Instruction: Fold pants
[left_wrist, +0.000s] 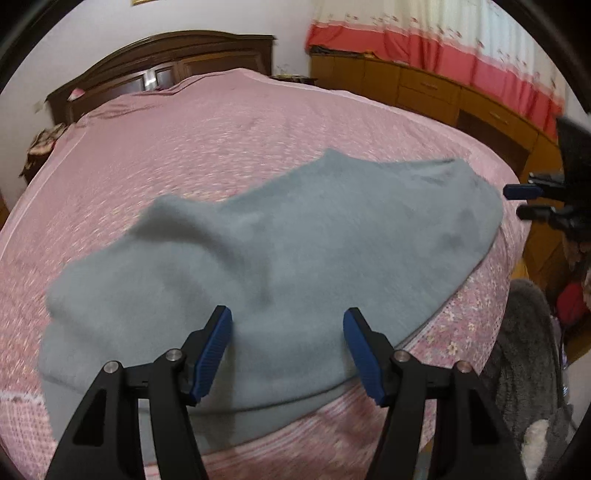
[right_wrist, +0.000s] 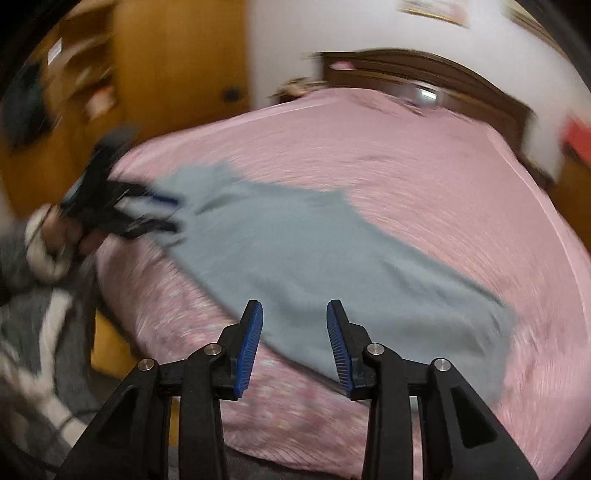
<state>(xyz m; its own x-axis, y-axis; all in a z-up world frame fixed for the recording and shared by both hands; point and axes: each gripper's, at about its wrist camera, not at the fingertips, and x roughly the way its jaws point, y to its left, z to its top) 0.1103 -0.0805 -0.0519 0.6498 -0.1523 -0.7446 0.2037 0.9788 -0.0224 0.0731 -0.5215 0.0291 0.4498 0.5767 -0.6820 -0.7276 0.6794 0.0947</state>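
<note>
Left gripper (left_wrist: 287, 325), black arms with ribbed blue pads: jaws stand wide apart, nothing between them; it hangs above the near edge of the grey-blue fleece pants (left_wrist: 280, 236), and whether the pads touch the cloth cannot be told. In the right wrist view the same tool appears at the left margin (right_wrist: 166, 214), blurred, over one end of the garment, carried by a hand (right_wrist: 64, 230) in a grey-and-white fuzzy sleeve (right_wrist: 33, 258).

Right gripper (right_wrist: 294, 325), same build: jaws part-way apart, the gap narrower than the left one's, with no cloth pinched between the pads; the tips hover over the near border of the pants. In the left wrist view its blue fingertip and black frame enter from the right margin (left_wrist: 524, 201), just beside the far-right end of the garment.

The pants lie spread flat in a long band across the near part of a pink floral quilted bedspread (left_wrist: 184, 140), with a raised fold on the left portion.

Surroundings: a dark brown carved wooden headboard (left_wrist: 166, 59) at the far end of the bed; an orange-brown wooden cabinet with drawers (left_wrist: 443, 92) along the right side; a white curtain with red bands (left_wrist: 461, 44) above it. The right wrist view is motion-blurred throughout.
</note>
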